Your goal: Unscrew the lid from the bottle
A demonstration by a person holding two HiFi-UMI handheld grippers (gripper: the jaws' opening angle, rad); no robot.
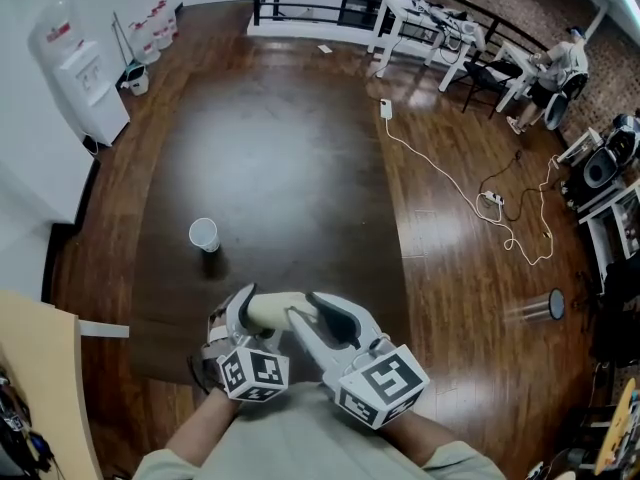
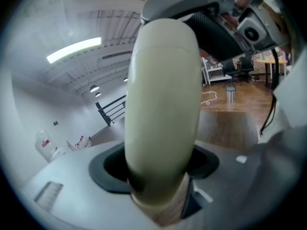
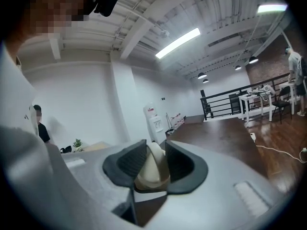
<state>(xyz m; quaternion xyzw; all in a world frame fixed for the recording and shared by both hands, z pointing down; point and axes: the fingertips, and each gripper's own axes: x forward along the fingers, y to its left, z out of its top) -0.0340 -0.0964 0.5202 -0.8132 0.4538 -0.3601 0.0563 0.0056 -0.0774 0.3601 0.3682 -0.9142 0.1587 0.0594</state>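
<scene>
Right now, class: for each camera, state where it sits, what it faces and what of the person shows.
Head view: on the person's head, looking steeply down; forearms, left gripper, right gripper on the cream bottle.
Left gripper view: on the left gripper, along jaws clamping the bottle; right gripper above.
Right gripper view: on the right gripper, along jaws pinching the lid; person's shirt left.
Shared: all show the bottle.
</scene>
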